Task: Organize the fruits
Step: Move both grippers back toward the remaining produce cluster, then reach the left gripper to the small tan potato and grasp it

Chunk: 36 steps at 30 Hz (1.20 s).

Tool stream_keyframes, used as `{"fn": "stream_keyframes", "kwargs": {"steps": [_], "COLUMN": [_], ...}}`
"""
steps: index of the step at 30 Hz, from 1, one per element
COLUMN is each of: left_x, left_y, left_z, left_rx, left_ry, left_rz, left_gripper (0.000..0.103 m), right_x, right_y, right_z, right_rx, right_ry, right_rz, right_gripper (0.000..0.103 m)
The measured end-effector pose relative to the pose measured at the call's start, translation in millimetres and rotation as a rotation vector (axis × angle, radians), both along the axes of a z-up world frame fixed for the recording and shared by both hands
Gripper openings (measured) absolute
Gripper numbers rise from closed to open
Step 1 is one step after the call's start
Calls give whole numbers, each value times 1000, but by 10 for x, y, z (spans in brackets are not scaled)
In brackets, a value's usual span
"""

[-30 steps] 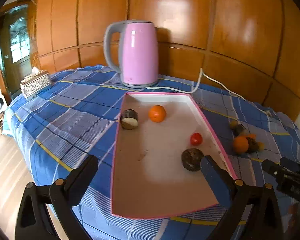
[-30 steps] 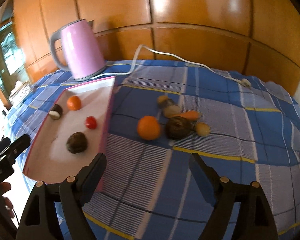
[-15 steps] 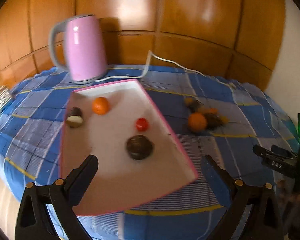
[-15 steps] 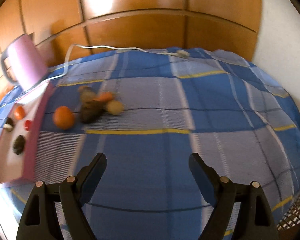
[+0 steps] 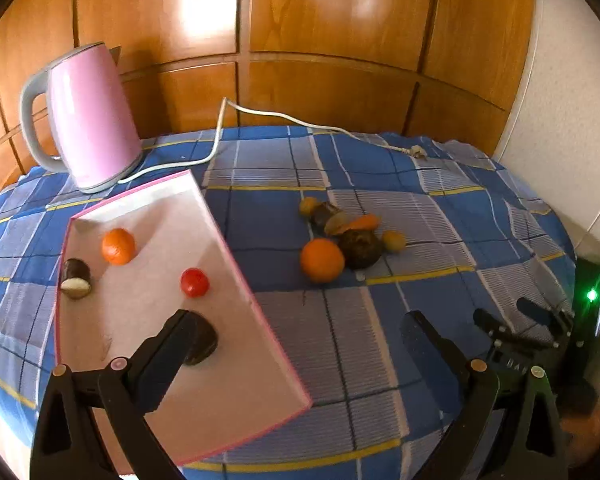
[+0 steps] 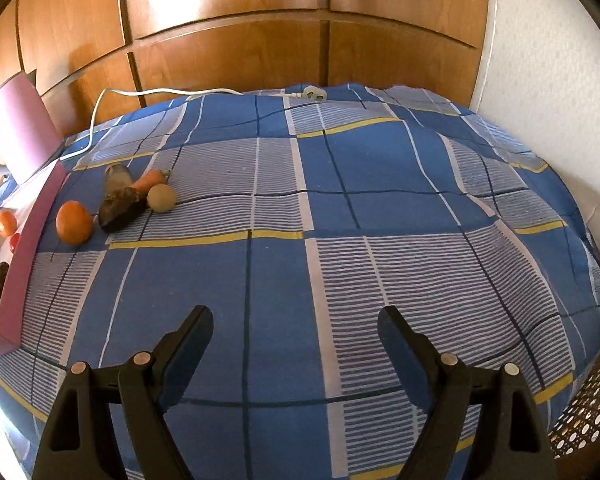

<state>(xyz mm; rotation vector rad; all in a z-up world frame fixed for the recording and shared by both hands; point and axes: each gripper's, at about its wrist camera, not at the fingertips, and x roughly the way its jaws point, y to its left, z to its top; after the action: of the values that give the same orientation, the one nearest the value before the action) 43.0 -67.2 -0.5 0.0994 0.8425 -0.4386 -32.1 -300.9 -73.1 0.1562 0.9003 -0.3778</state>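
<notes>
A pink-rimmed white tray [image 5: 256, 308] holds a small orange [image 5: 118, 246], a red tomato [image 5: 195, 282], a dark cut fruit [image 5: 75, 279] and a dark round fruit [image 5: 202, 340]. On the cloth to its right lie an orange [image 5: 322, 260], a dark lumpy fruit [image 5: 360, 249], a carrot [image 5: 363, 222] and small yellow fruits [image 5: 394, 241]. My left gripper [image 5: 300, 334] is open and empty over the tray's right edge. My right gripper [image 6: 296, 326] is open and empty above bare cloth; the pile's orange [image 6: 74, 222] lies far left.
A pink kettle [image 5: 92, 116] stands behind the tray, its white cord [image 5: 260, 114] trailing across the back of the table. The blue checked cloth [image 6: 340, 220] covers the round table. Wooden panels [image 5: 320, 20] are behind, a white wall [image 6: 548, 60] at right.
Both grippers have swung to the right. The left view now centres between tray and fruit pile; the right view has left the pile at its far left. Jaws stay open.
</notes>
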Motion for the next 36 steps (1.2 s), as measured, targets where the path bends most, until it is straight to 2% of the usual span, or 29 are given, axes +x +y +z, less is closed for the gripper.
{"fn": "stream_keyframes", "kwargs": {"steps": [5,14,18,25,26,29,36], "left_x": [128,376,607,1024,1092,1363,1779], "left_y": [-144,-335,-372,-423,-424,-406,-522], "left_z": [-20,-89,-80,-120,-133,-208,-333], "left_rx": [-10,24,16,6,-4,-64,-134], "left_ry": [51,118,157,205,221,307,394], "left_rz": [-39,-67,-46,-3,5,56,106], "left_gripper": [103,103,103,91,84,77,75], "right_x": [-12,-40,-40,-28,-25,-18,14], "right_y": [12,-36,-51,-50,-52,-57,-55], "right_z": [-34,-60,-87,-95,-95,-93,-91], "right_rx": [-4,-7,-1,-4,-3,-3,-3], "right_ry": [-2,-11,-11,-15,-15,-13,-8], "right_rz": [13,15,15,26,27,30,40], "right_gripper": [86,86,86,86,86,86,86]}}
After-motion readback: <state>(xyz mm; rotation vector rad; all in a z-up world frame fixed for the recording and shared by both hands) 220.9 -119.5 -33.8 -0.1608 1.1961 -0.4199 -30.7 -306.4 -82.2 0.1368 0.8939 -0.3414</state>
